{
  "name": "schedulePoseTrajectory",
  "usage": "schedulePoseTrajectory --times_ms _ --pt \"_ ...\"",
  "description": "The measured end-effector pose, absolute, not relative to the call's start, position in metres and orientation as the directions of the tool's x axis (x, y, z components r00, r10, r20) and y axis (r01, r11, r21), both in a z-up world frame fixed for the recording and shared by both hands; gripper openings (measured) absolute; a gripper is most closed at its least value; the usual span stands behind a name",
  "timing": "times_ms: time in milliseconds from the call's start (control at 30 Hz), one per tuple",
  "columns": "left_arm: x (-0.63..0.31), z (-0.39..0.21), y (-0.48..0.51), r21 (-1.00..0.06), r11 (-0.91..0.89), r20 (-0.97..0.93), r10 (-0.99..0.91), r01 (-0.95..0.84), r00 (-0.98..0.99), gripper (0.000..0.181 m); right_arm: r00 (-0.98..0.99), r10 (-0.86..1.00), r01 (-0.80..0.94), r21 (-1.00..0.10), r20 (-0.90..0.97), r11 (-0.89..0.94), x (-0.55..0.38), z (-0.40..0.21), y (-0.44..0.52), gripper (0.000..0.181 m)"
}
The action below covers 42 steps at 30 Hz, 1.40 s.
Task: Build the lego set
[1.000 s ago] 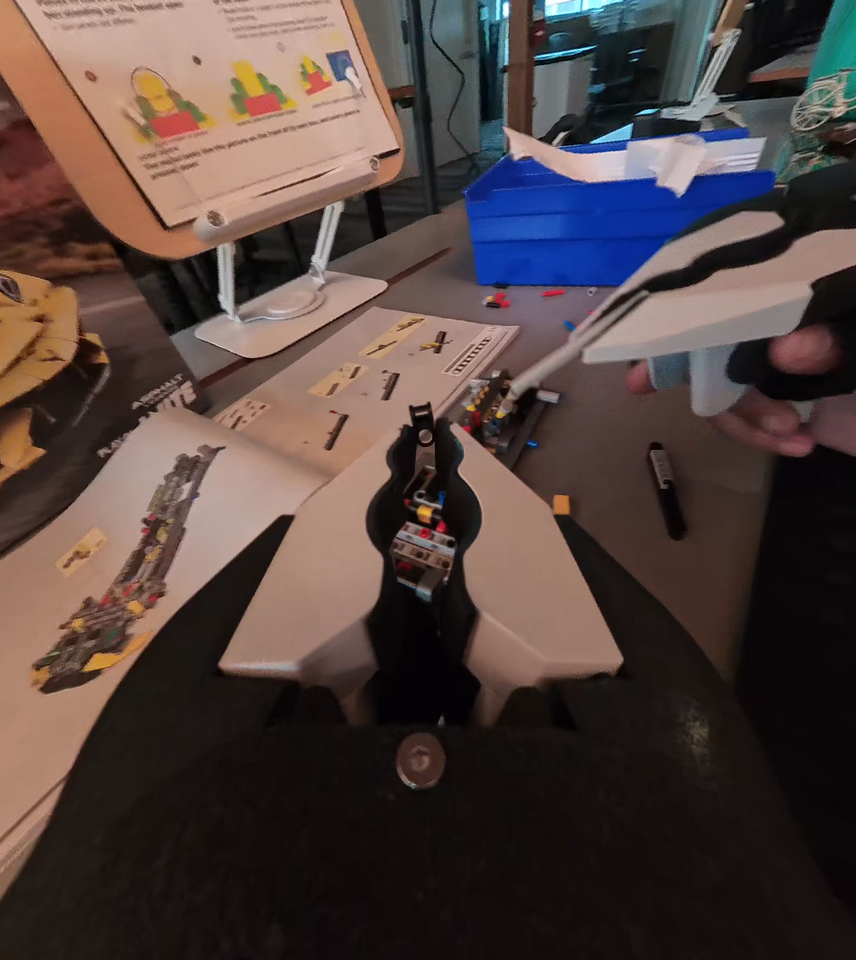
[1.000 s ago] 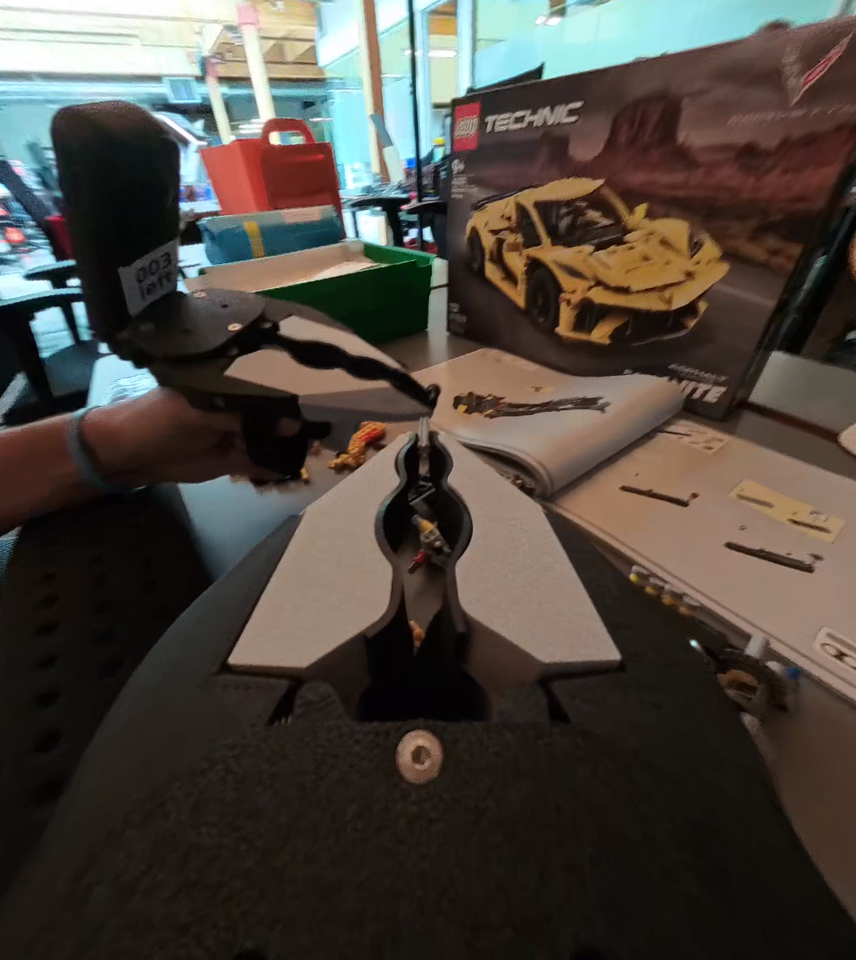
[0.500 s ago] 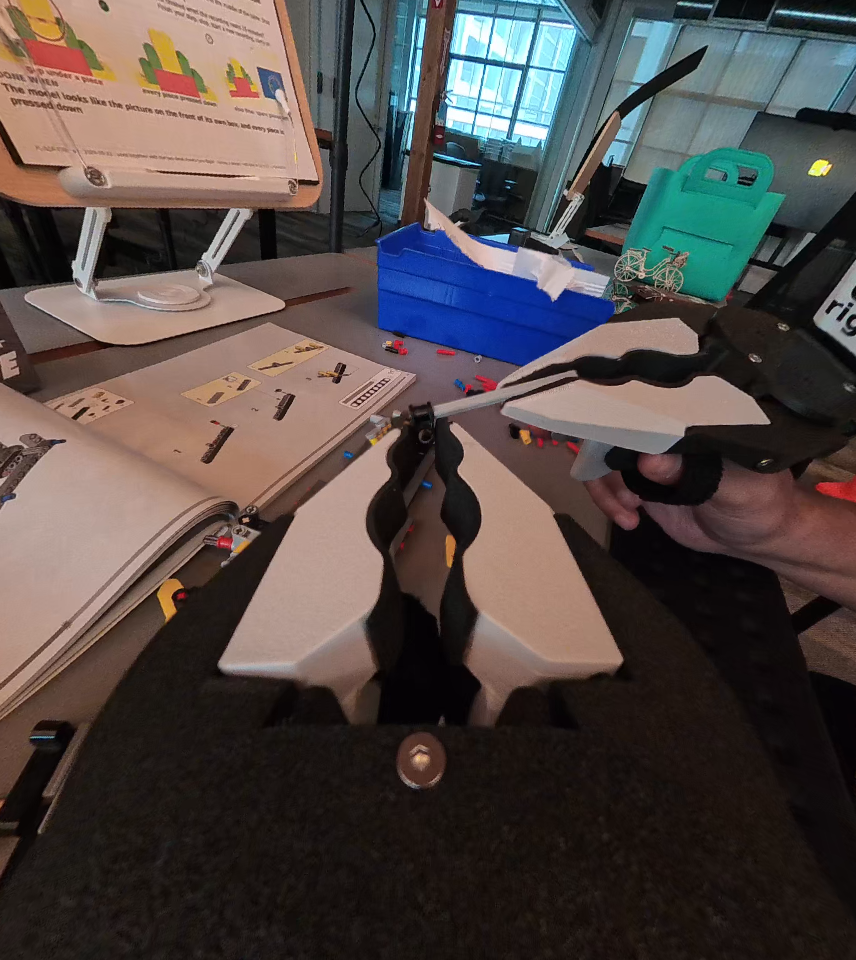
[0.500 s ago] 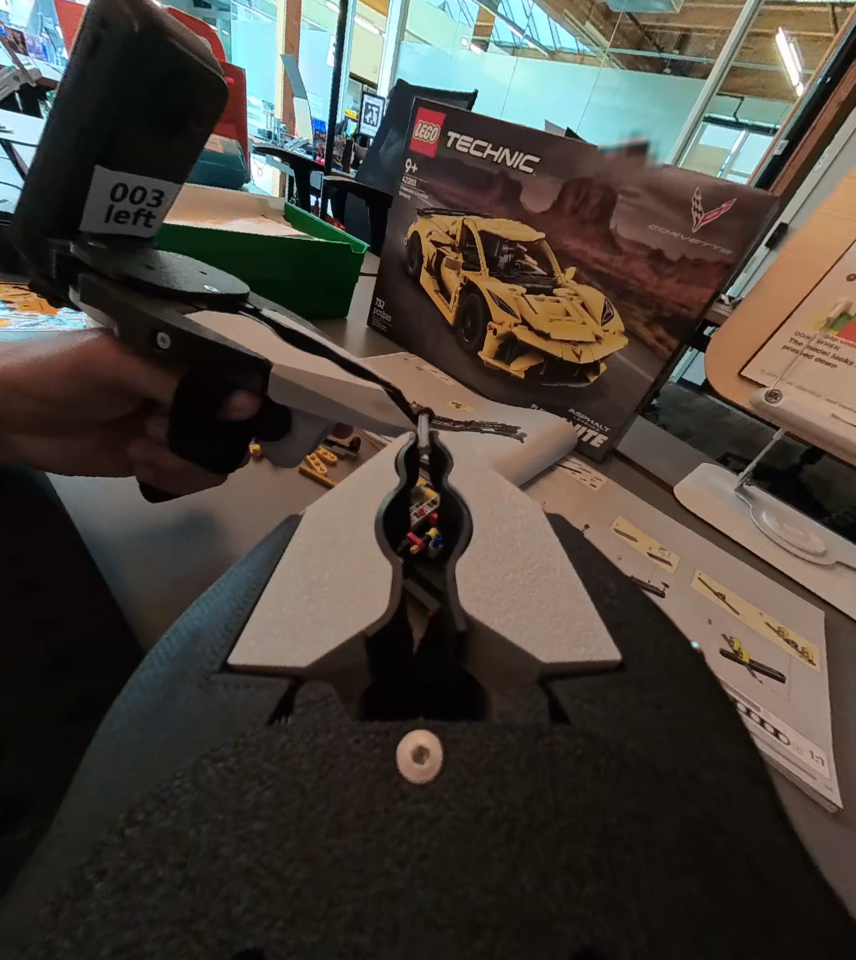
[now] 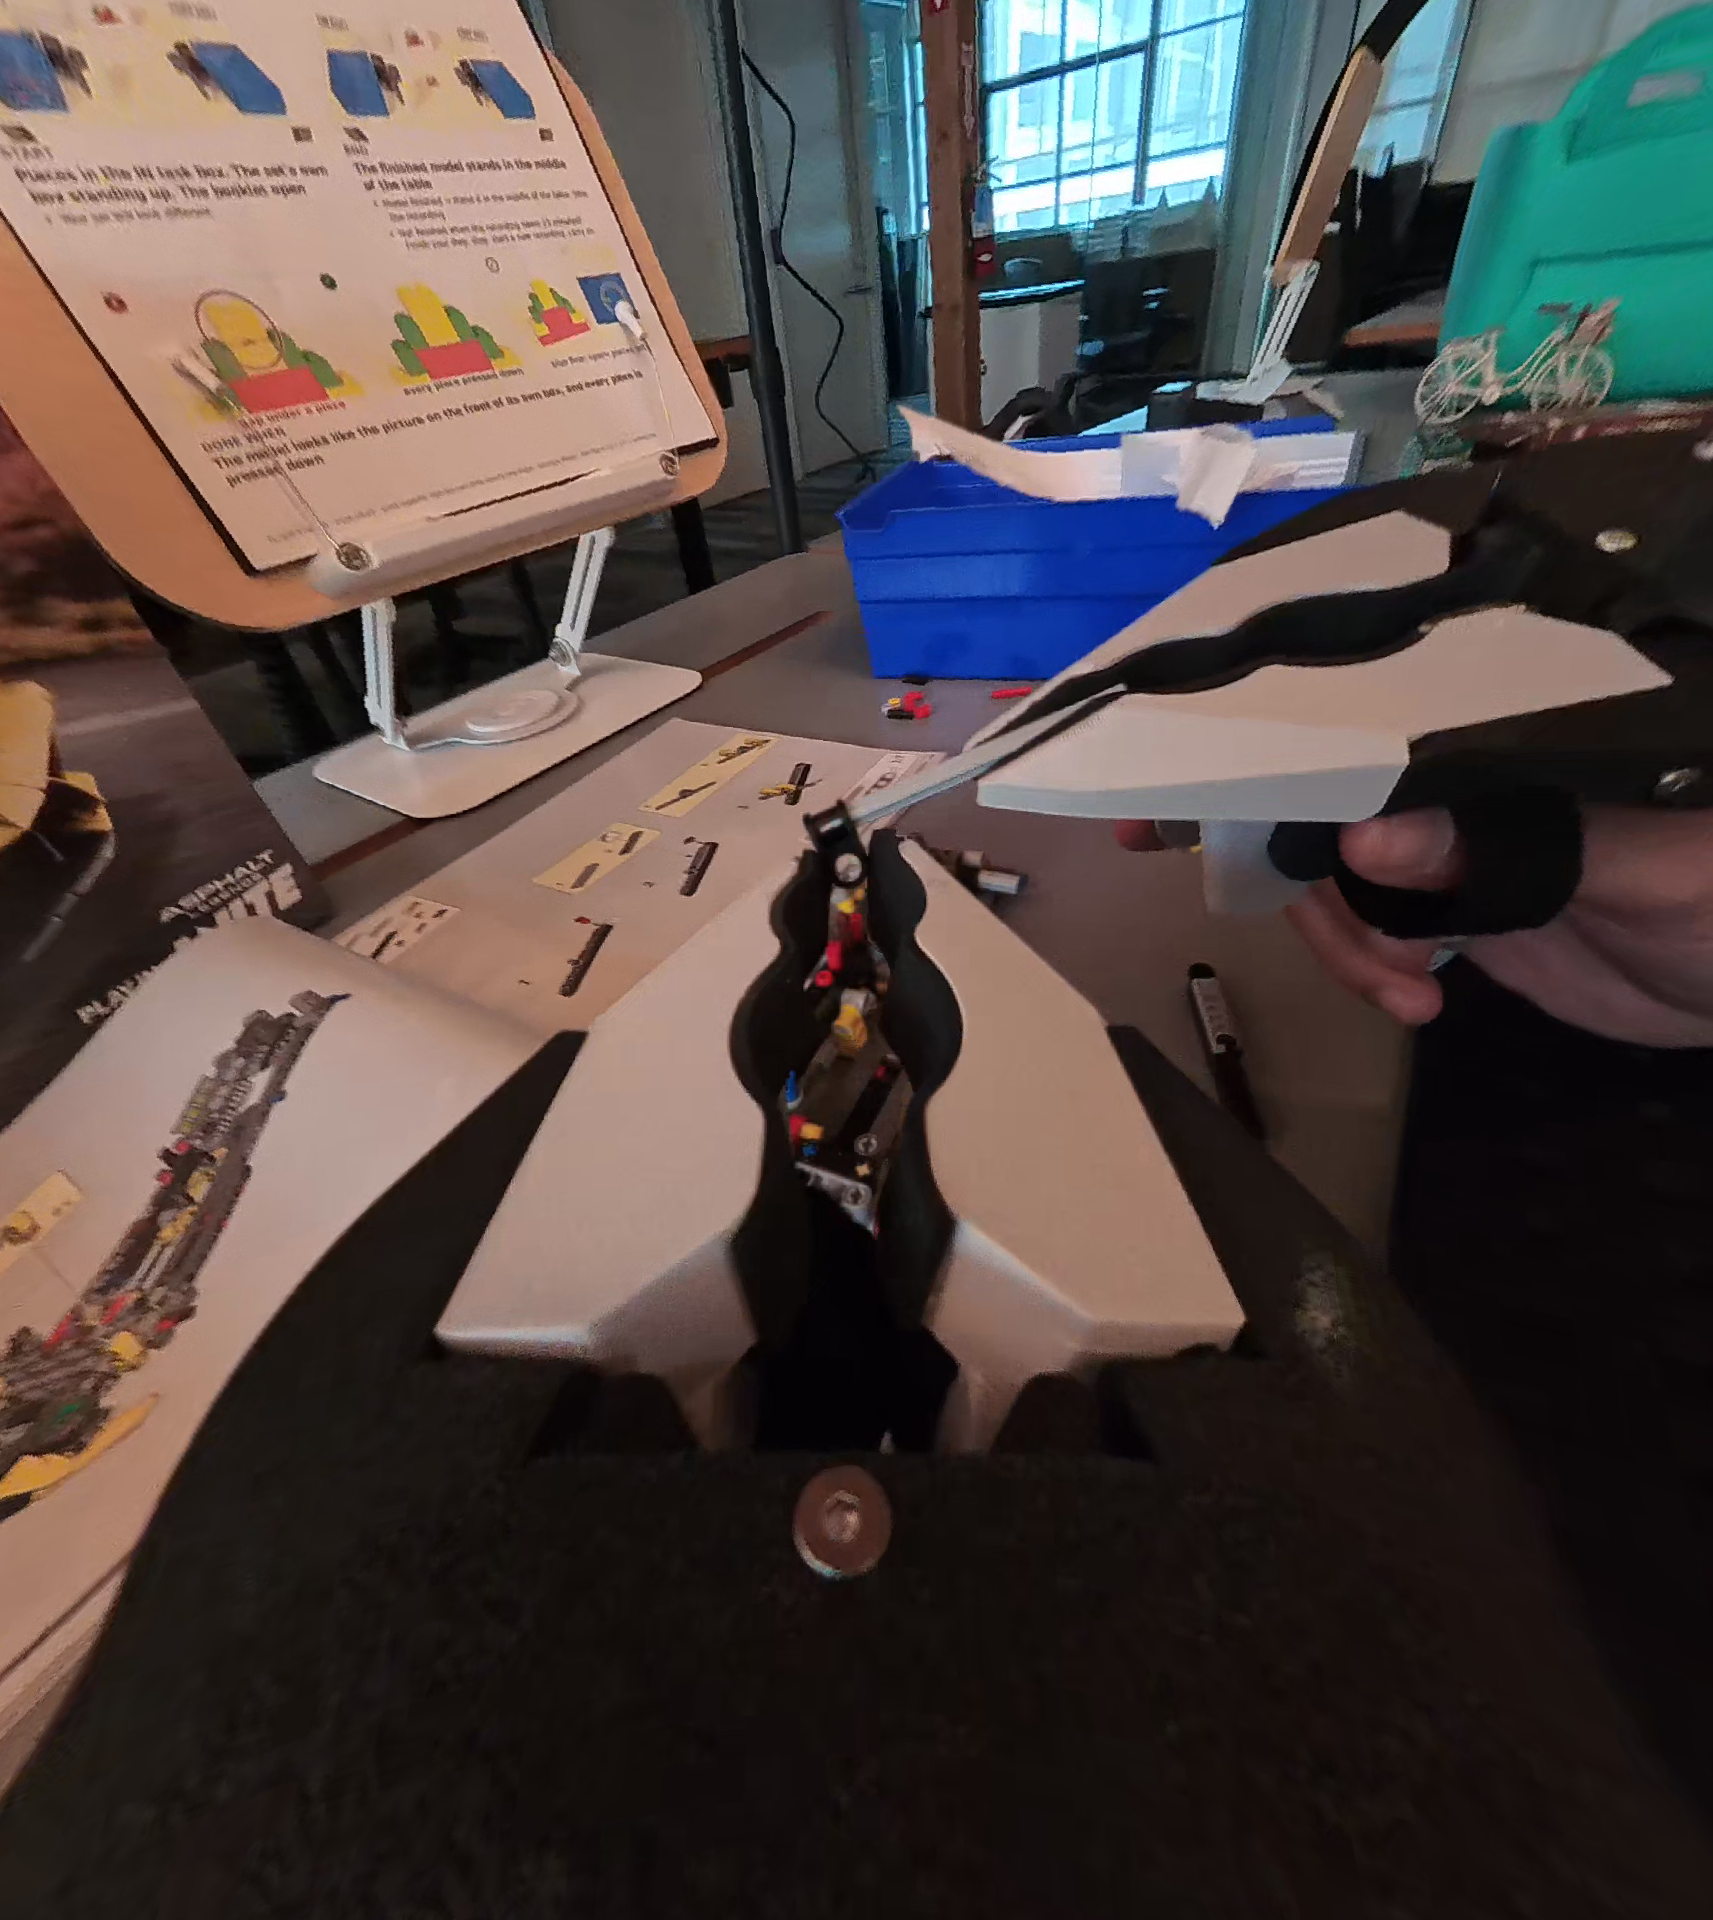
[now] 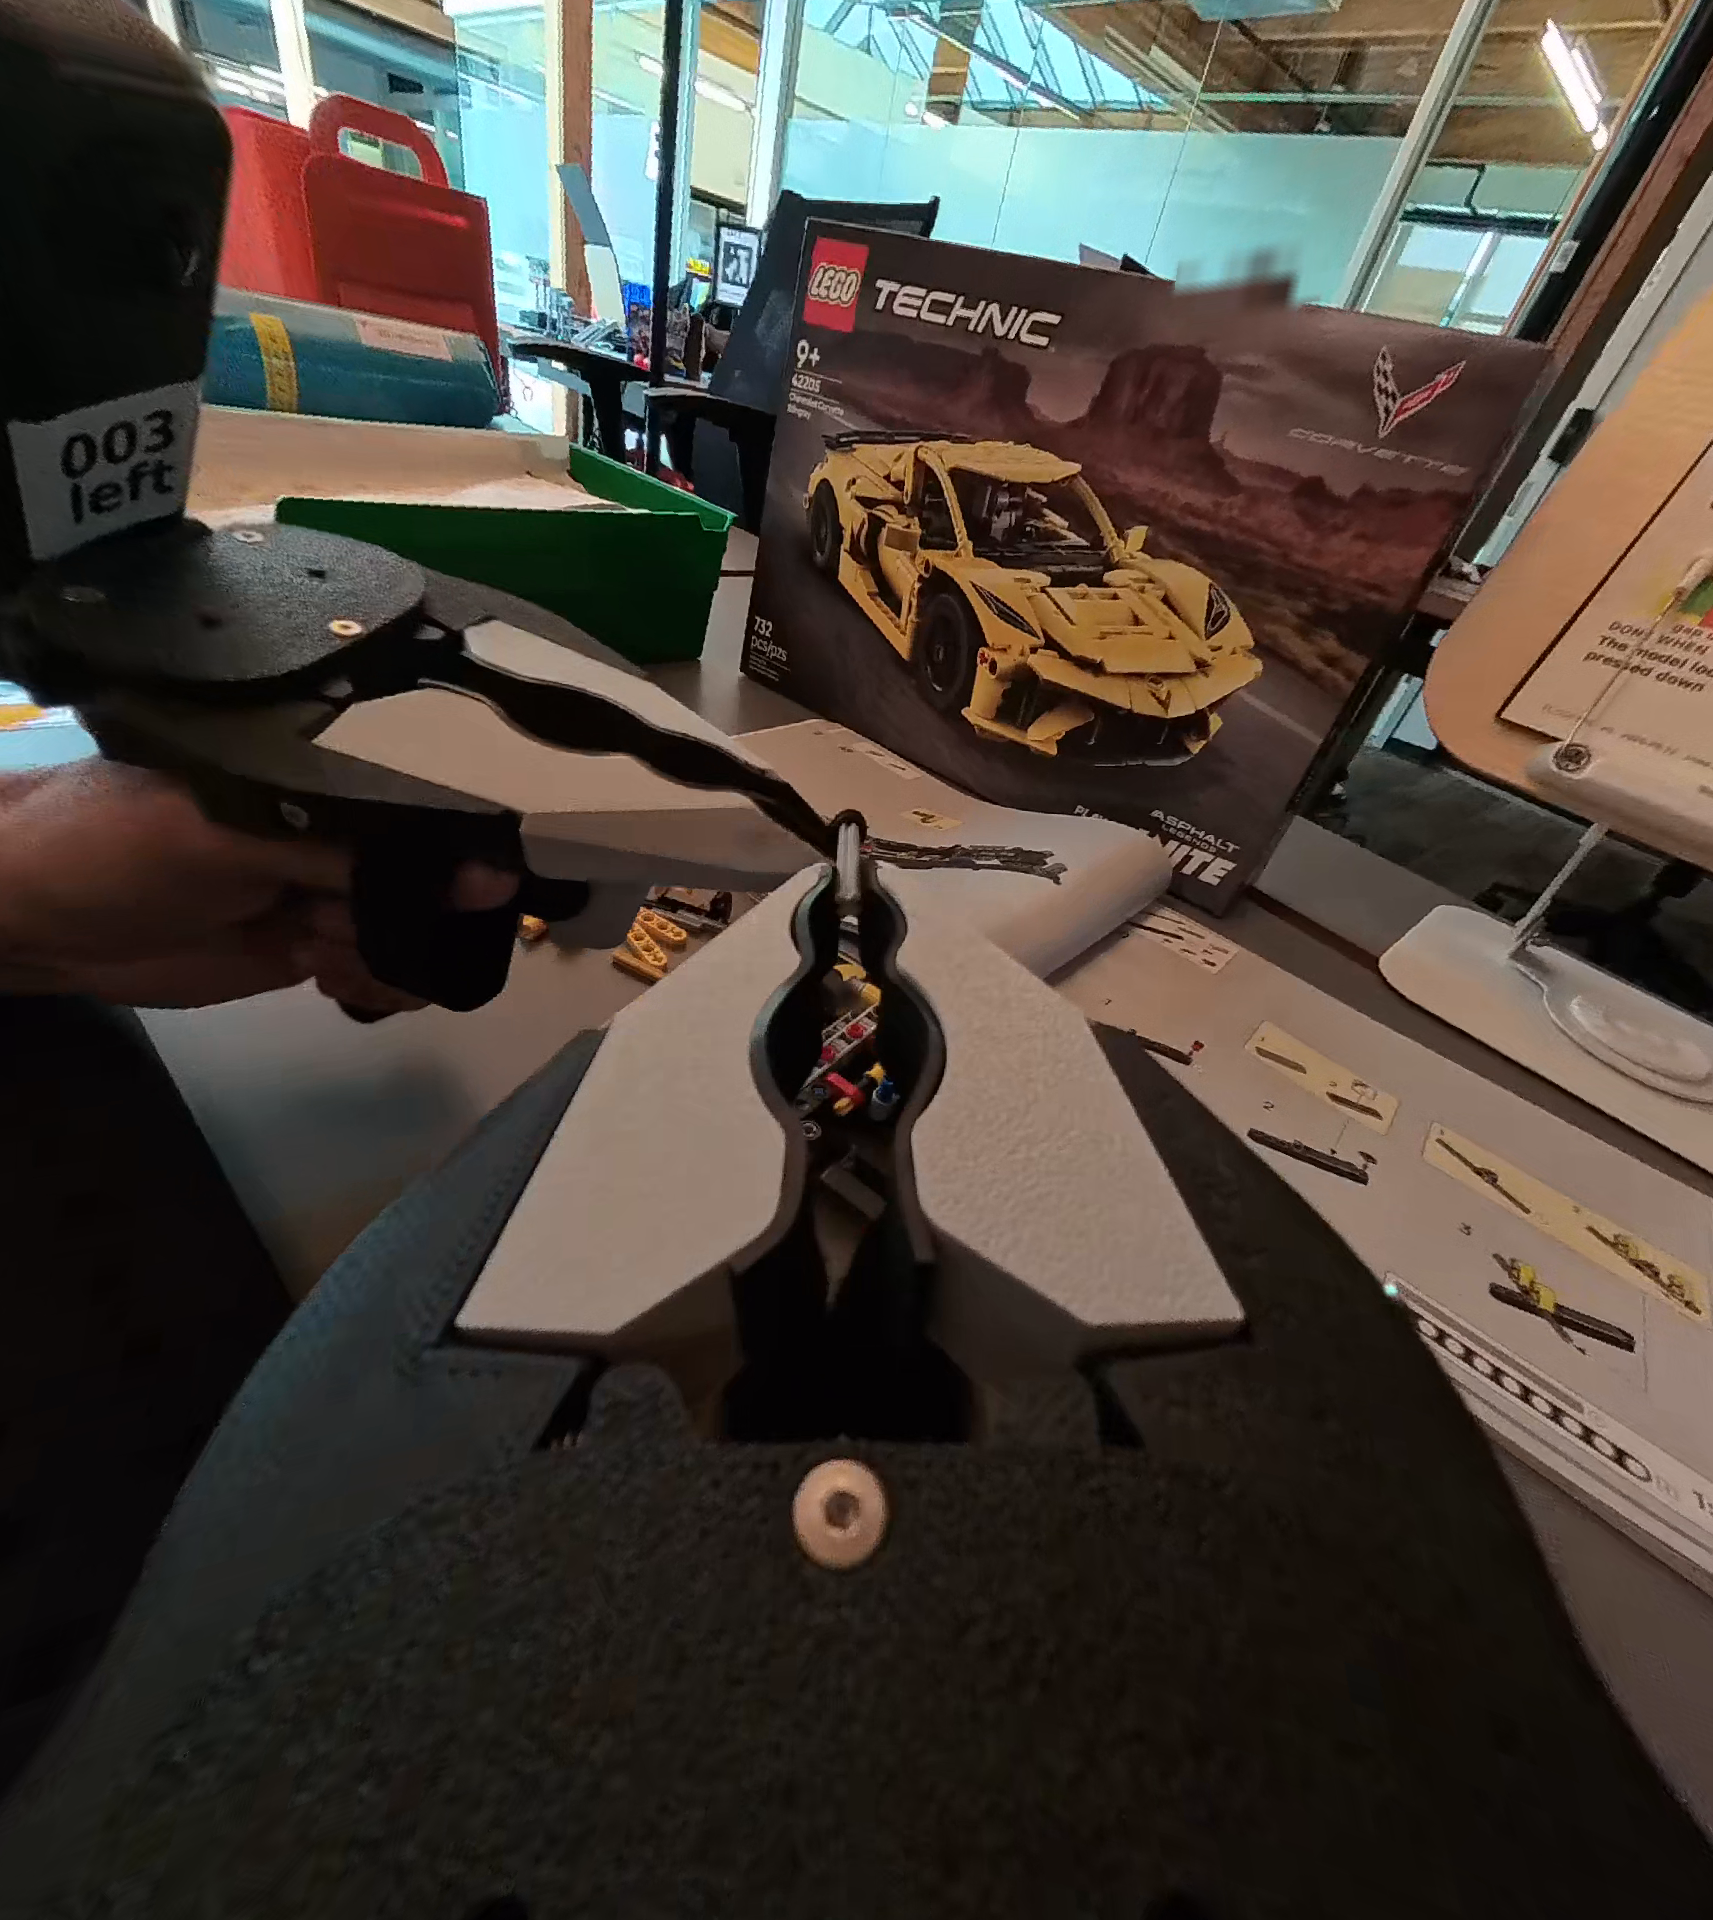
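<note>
Left wrist view: a printed instruction sheet [image 5: 343,260] stands on an easel at 11 o'clock, and one open booklet [image 5: 208,1143] lies at 9. The left gripper [image 5: 847,862] has its fingers closed, pinching a small black piece [image 5: 834,828]. The right gripper [image 5: 888,808] reaches in from 3 o'clock, touching that piece. One blue bin [image 5: 1018,592] sits at 1 o'clock and one black marker [image 5: 1216,1029] at 3.

Right wrist view: the right fingers clamp one grey axle [image 6: 847,871]. Below, the lego assembly [image 6: 847,1081] lies on the tabletop [image 6: 364,1101]. A white label [image 6: 109,468] marks the left gripper at 10 o'clock. One branded box [image 6: 1091,540] stands at 1 o'clock and one green bin [image 6: 561,561] at 11.
</note>
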<state>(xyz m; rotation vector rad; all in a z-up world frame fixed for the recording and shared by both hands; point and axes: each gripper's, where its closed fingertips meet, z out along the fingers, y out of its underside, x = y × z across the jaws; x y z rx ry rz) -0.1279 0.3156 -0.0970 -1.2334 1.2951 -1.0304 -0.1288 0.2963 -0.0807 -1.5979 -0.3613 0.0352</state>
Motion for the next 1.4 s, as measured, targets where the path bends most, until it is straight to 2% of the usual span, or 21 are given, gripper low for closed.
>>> schedulePoseTrajectory --times_ms 133,267,333,433,500,633,733,867,1033,1267,1400 --pt "-0.129 -0.098 0.315 -0.97 0.205 -0.215 -0.974 -0.132 0.074 0.006 0.947 0.261 0.2 -0.98 0.189 -0.015 -0.129 -0.082 0.296 0.002" --pt "-0.13 -0.098 0.315 -0.976 0.18 -0.19 -0.98 -0.125 0.067 0.006 0.952 0.274 0.146 -0.989 0.135 -0.02 -0.13 -0.083 0.296 0.002" --pt "-0.129 -0.098 0.315 -0.967 0.22 -0.231 -0.969 -0.129 0.082 0.006 0.952 0.306 0.046 -0.998 0.032 -0.039 -0.128 -0.083 0.296 0.002" --pt "-0.128 -0.104 0.317 -0.897 0.395 -0.421 -0.899 -0.198 0.117 0.006 0.924 0.358 -0.101 -0.989 -0.134 -0.109 -0.124 -0.09 0.297 0.002" --pt "-0.128 -0.106 0.318 -0.868 0.446 -0.478 -0.87 -0.22 0.12 0.006 0.924 0.367 -0.075 -0.991 -0.109 -0.108 -0.124 -0.092 0.297 0.002" --pt "-0.132 -0.105 0.318 -0.91 0.367 -0.389 -0.916 -0.192 0.093 0.006 0.932 0.355 0.11 -0.99 0.071 -0.091 -0.128 -0.099 0.297 0.002" --pt "-0.132 -0.102 0.318 -0.936 0.307 -0.324 -0.943 -0.171 0.08 0.006 0.932 0.361 0.067 -0.992 0.026 -0.103 -0.127 -0.098 0.297 0.002" --pt "-0.129 -0.105 0.322 -0.904 0.366 -0.399 -0.908 -0.221 0.125 0.005 0.943 0.331 0.075 -0.991 0.033 -0.115 -0.124 -0.099 0.3 0.002" --pt "-0.128 -0.114 0.325 -0.906 0.333 -0.37 -0.923 -0.26 0.108 0.005 0.95 0.311 0.086 -0.984 0.034 -0.157 -0.122 -0.108 0.303 0.002" --pt "-0.131 -0.111 0.322 -0.84 0.479 -0.52 -0.846 -0.256 0.12 0.006 0.933 0.353 -0.01 -0.983 -0.076 -0.184 -0.125 -0.107 0.299 0.003" --pt "-0.13 -0.114 0.322 -0.878 0.402 -0.44 -0.892 -0.261 0.103 0.006 0.941 0.338 0.034 -0.982 -0.031 -0.185 -0.124 -0.109 0.3 0.002"
